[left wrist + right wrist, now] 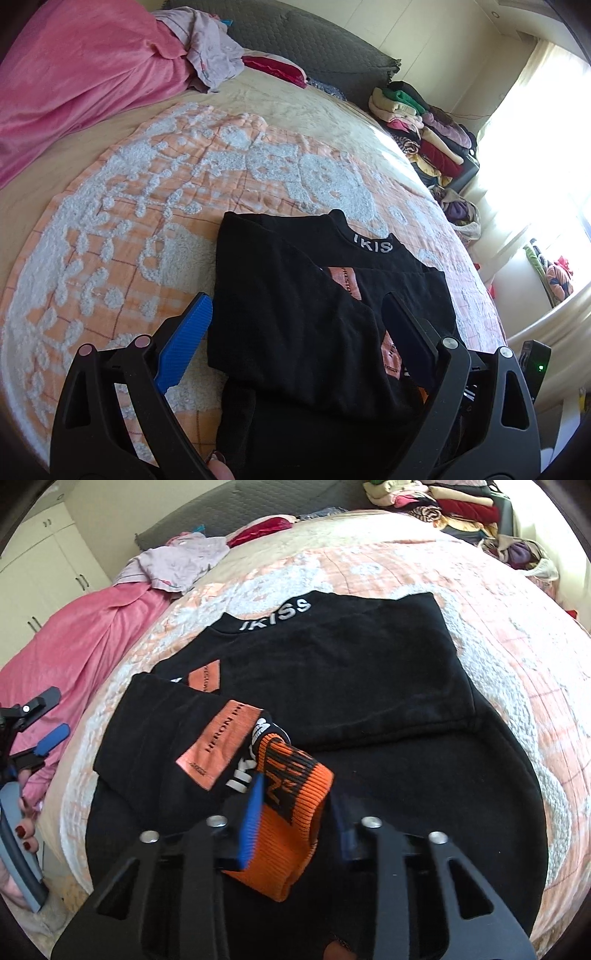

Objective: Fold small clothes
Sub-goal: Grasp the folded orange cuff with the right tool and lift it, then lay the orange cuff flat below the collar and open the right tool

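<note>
A black sweatshirt [295, 295] with white "IKISS" collar lettering lies on the bed, partly folded; it also shows in the right wrist view [332, 672]. My left gripper [295, 314] is open and empty, hovering over the shirt's left part, blue pad [184, 343] at the shirt's edge. It also shows at the far left of the right wrist view [44, 720]. My right gripper [295, 812] holds the orange ribbed sleeve cuff [291, 812] between its fingers, above the shirt's lower middle. A peach label [218, 742] shows on the sleeve.
The bed has an orange and white tufted blanket [147, 221]. A pink blanket [74, 74] and a lilac garment [210, 48] lie at the far left. Stacks of folded clothes [424, 129] sit at the far right edge. A white wardrobe [44, 554] stands behind.
</note>
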Demonstrator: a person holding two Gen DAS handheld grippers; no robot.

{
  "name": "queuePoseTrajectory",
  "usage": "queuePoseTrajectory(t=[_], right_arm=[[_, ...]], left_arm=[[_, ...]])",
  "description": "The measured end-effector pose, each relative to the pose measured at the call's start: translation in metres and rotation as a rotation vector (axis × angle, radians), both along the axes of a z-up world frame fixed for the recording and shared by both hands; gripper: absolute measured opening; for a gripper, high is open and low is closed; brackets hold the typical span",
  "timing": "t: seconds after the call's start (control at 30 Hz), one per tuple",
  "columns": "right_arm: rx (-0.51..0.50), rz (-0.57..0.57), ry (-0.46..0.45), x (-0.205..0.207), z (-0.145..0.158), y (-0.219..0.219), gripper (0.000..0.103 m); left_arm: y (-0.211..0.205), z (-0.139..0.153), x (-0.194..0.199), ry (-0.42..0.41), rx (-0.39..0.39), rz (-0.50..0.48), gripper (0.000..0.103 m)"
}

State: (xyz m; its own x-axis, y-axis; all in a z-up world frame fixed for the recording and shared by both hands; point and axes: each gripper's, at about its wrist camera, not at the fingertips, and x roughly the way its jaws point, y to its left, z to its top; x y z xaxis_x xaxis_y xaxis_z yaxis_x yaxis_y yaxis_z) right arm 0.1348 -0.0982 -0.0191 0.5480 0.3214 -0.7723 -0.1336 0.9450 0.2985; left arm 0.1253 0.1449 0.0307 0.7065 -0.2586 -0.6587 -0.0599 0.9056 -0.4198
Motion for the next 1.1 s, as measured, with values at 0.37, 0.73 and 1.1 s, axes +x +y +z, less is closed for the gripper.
queuePoseTrajectory(t=[0.37, 0.73, 1.1], right_arm=[[-0.103, 0.107, -0.247, 0.032, 0.081, 0.013, 0.012], [-0.194, 0.043, -0.282, 0.065, 0.096, -0.025, 0.011], [-0.227, 0.014, -0.209, 0.071, 0.058, -0.032, 0.011]], left_arm=[[0.015, -0.003, -0.006, 0.010, -0.007, 0.045, 0.086], [0.015, 0.001, -0.001, 0.008, 0.002, 0.056, 0.086], [-0.022, -0.002, 0.026, 0.019, 0.065, -0.027, 0.086]])
